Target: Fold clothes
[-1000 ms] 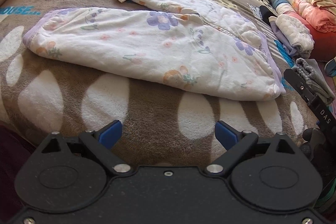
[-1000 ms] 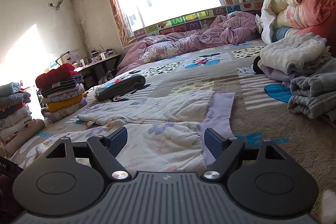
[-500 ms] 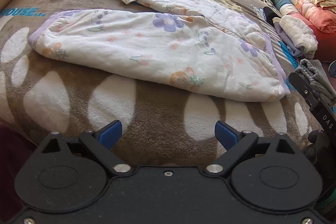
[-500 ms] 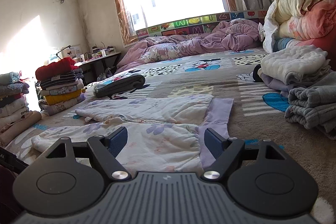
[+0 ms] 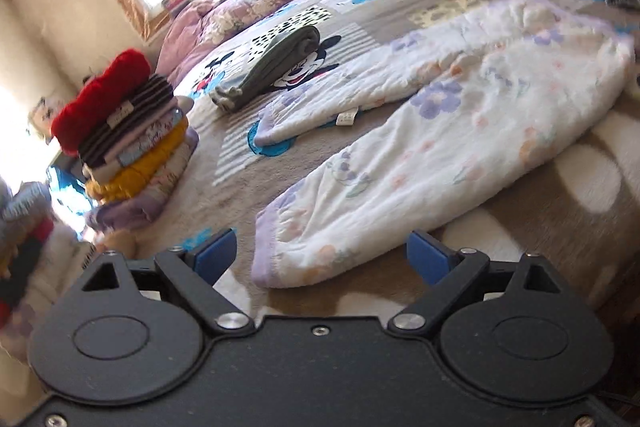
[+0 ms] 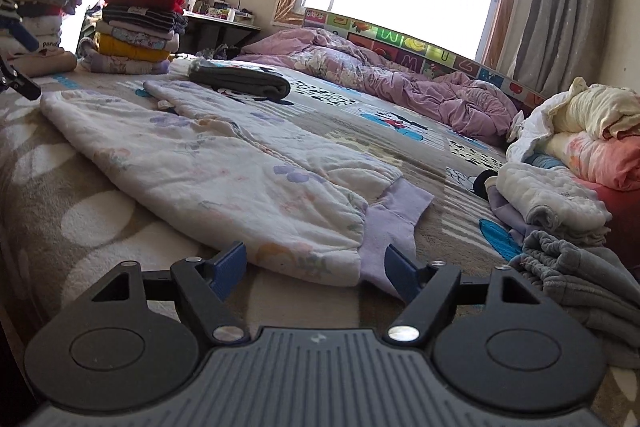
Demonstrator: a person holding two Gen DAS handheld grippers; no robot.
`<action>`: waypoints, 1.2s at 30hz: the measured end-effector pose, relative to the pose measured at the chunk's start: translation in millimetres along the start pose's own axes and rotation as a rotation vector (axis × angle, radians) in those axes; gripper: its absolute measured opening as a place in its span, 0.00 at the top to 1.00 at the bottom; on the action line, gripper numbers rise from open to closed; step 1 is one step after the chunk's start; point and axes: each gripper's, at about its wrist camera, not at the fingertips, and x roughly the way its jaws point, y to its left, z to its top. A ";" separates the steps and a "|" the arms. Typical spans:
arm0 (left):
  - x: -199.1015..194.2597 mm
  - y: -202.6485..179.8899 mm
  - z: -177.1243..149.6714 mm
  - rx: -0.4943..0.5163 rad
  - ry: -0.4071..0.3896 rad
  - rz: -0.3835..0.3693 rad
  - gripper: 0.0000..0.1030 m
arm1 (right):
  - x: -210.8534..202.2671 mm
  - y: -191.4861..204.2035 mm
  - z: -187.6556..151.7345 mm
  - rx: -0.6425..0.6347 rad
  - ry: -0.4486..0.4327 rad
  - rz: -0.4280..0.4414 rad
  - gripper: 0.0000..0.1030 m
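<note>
White floral padded trousers with lilac cuffs (image 5: pixel 420 155) lie flat on the brown bed blanket (image 5: pixel 560 219), legs spread in a V. My left gripper (image 5: pixel 322 259) is open and empty, hovering at the near leg's lilac cuff. In the right wrist view the same trousers (image 6: pixel 224 167) stretch away to the left. My right gripper (image 6: pixel 316 267) is open and empty, its blue pads either side of the waist end and its lilac waistband (image 6: pixel 392 215).
A stack of folded clothes topped with red (image 5: pixel 124 131) stands at the left; it also shows in the right wrist view (image 6: pixel 136 27). A folded grey garment (image 5: pixel 276 67) lies beyond the trousers. Unfolded piles (image 6: pixel 560 203) sit at the right. A purple quilt (image 6: pixel 380 75) lies under the window.
The left gripper has swung left toward the trouser leg's cuff end. The right gripper has shifted to the waist end and turned left. Both stay open.
</note>
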 end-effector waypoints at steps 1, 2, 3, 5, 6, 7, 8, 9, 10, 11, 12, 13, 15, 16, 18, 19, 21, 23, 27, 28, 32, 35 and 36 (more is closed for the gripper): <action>4.9 -0.6 -4.5 0.038 0.007 0.011 0.18 | 1.6 3.6 -1.2 -0.034 0.013 -0.007 0.30; 9.7 -1.1 -8.9 0.077 0.014 0.022 0.22 | 3.1 7.2 -2.4 -0.068 0.026 -0.015 0.30; 14.6 -1.7 -13.4 0.115 0.022 0.033 0.27 | 4.7 11.8 -3.8 -0.107 0.035 -0.027 0.31; 24.3 -2.8 -22.3 0.192 0.036 0.056 0.35 | 6.7 14.2 -5.9 -0.149 0.043 -0.053 0.31; 26.9 -0.1 -23.9 0.187 0.028 0.052 0.39 | 7.4 13.7 -6.7 -0.161 0.043 -0.064 0.32; 29.0 1.6 -24.6 0.182 0.020 0.048 0.41 | 8.6 13.0 -7.1 -0.177 0.044 -0.079 0.32; 32.1 2.2 -24.5 0.186 0.018 0.052 0.42 | 9.8 12.3 -7.5 -0.192 0.045 -0.094 0.32; 35.3 2.5 -24.3 0.191 0.018 0.057 0.44 | 11.0 11.2 -7.8 -0.199 0.046 -0.097 0.32; 38.7 1.1 -23.2 0.201 0.016 0.061 0.46 | 12.4 11.1 -8.5 -0.207 0.047 -0.103 0.32; 41.8 -0.3 -22.5 0.209 0.012 0.059 0.46 | 14.9 11.3 -9.3 -0.218 0.049 -0.109 0.32; 44.5 -1.0 -21.6 0.212 0.009 0.055 0.49 | 17.4 11.5 -10.1 -0.228 0.051 -0.114 0.32; 47.4 -1.9 -20.3 0.210 0.003 0.051 0.54 | 19.9 11.7 -10.9 -0.238 0.053 -0.120 0.32; 50.9 -1.4 -17.3 0.183 -0.009 0.039 0.69 | 24.0 12.0 -11.4 -0.257 0.041 -0.130 0.32; 50.0 0.6 -15.2 0.148 -0.024 0.037 0.80 | 25.3 11.2 -11.2 -0.256 0.038 -0.126 0.32; 47.7 6.8 -10.5 0.065 -0.054 0.037 0.84 | 28.2 5.1 -8.6 -0.226 0.045 -0.102 0.63; 46.0 12.0 -7.3 0.014 -0.069 0.036 0.87 | 29.7 0.2 -5.6 -0.201 0.045 -0.099 0.78; 42.7 22.6 0.6 -0.085 -0.100 0.039 0.89 | 29.7 -9.5 1.5 -0.150 0.020 -0.099 0.83; 41.0 33.4 11.2 -0.175 -0.130 0.044 0.90 | 26.9 -19.0 9.6 -0.098 -0.031 -0.104 0.84; 46.1 55.8 40.1 -0.337 -0.173 0.047 0.91 | 31.6 -37.7 25.8 -0.001 -0.110 -0.124 0.86; 48.6 60.2 48.3 -0.366 -0.181 0.051 0.92 | 34.9 -44.1 30.0 0.033 -0.127 -0.129 0.86; 66.5 71.7 80.4 -0.420 -0.191 0.083 0.92 | 55.3 -65.5 41.3 0.140 -0.156 -0.129 0.86; 81.5 76.4 100.0 -0.459 -0.188 0.091 0.92 | 78.1 -81.7 46.2 0.204 -0.151 -0.129 0.86; 87.4 77.1 106.8 -0.469 -0.188 0.092 0.92 | 86.1 -87.1 47.6 0.224 -0.148 -0.129 0.86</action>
